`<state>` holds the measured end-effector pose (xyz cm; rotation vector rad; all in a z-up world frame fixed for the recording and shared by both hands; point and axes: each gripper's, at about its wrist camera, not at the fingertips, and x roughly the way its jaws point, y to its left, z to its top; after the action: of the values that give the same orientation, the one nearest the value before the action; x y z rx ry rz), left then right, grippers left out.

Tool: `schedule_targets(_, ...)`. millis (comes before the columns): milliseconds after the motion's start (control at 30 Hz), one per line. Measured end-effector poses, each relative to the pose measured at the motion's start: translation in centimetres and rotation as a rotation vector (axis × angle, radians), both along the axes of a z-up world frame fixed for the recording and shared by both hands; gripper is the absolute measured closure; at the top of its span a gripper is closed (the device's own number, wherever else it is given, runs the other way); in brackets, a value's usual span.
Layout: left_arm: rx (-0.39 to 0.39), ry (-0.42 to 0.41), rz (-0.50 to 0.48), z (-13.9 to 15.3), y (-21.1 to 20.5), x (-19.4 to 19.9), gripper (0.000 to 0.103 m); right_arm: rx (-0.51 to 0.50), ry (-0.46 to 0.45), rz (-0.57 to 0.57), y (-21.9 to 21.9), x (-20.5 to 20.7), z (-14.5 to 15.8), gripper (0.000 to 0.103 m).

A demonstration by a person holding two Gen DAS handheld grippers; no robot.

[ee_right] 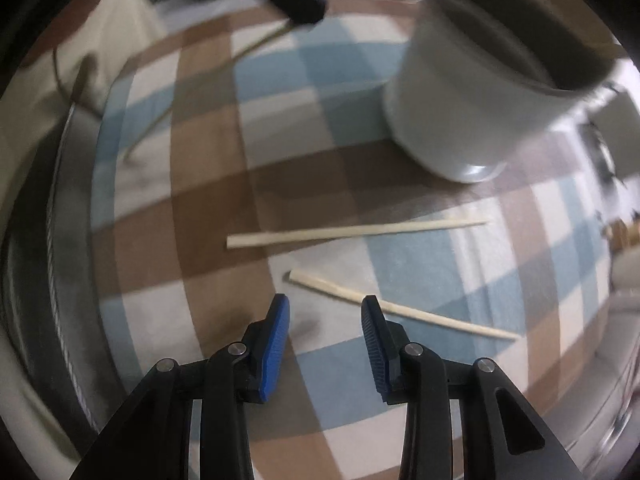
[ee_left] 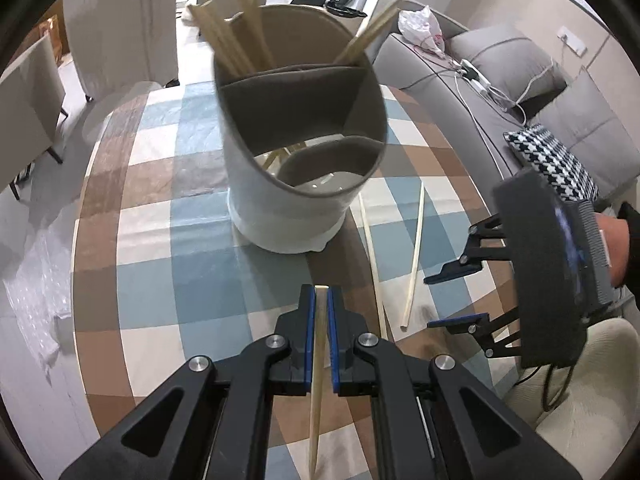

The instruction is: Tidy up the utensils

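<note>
My left gripper (ee_left: 319,294) is shut on a wooden chopstick (ee_left: 316,392) that hangs down between its blue pads, just in front of the white utensil holder (ee_left: 280,196). The holder has grey divided compartments, and several chopsticks (ee_left: 232,36) stand in its rear ones. Two loose chopsticks (ee_left: 414,260) lie on the checked tablecloth to its right. My right gripper (ee_right: 325,308) points down over the cloth, open with nothing between its pads; the nearer chopstick (ee_right: 440,318) runs just beyond its right finger, and the other chopstick (ee_right: 352,231) lies farther off. In the left wrist view the right gripper (ee_left: 440,300) hovers beside those chopsticks.
The round table (ee_left: 132,264) carries a blue, brown and white checked cloth. A grey sofa (ee_left: 500,92) with a houndstooth cushion (ee_left: 556,164) runs along the right. Beige chairs (ee_left: 32,92) stand at the left, and clear plastic wrap (ee_left: 32,296) lies on the floor.
</note>
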<state>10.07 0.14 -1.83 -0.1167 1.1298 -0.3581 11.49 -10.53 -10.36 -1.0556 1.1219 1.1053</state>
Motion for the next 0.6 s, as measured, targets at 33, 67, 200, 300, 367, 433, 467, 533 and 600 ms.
schedule_targets(33, -0.009, 0.0, 0.006, 0.1, 0.1, 0.1, 0.101, -0.013, 0.001, 0.024, 0.2, 0.0, -0.2, 0.067)
schedule_targets(67, -0.016, -0.003, 0.012, 0.2, 0.3, 0.1, 0.101, -0.029, 0.015, 0.053, 0.5, 0.0, -0.5, 0.068)
schedule_targets(200, -0.027, -0.005, 0.019, 0.2, 0.6, 0.1, 0.101, -0.08, 0.038, 0.127, 1.7, 0.0, -1.8, 0.066)
schedule_targets(300, -0.031, -0.005, 0.021, 0.1, 0.8, 0.1, 0.101, -0.095, 0.034, 0.16, 2.5, -0.4, -2.2, 0.072)
schedule_targets(367, -0.036, -0.005, 0.024, 0.1, 0.8, 0.2, 0.101, -0.08, 0.061, 0.129, 2.9, -0.1, -2.1, 0.073)
schedule_targets(433, -0.037, -0.006, 0.028, 0.1, 0.9, 0.2, 0.101, -0.061, 0.061, 0.099, 3.0, 0.1, -1.9, 0.081)
schedule_targets(467, -0.037, -0.007, 0.03, 0.1, 1.0, 0.2, 0.101, -0.047, 0.065, 0.08, 3.0, 0.1, -1.8, 0.089)
schedule_targets(533, -0.042, -0.006, 0.035, 0.1, 1.1, 0.2, 0.101, -0.02, 0.055, 0.033, 2.9, 0.4, -1.6, 0.097)
schedule_targets(600, -0.034, -0.015, 0.034, 0.3, 1.1, 0.0, 0.101, 0.007, 0.044, -0.017, 2.8, 0.5, -1.4, 0.098)
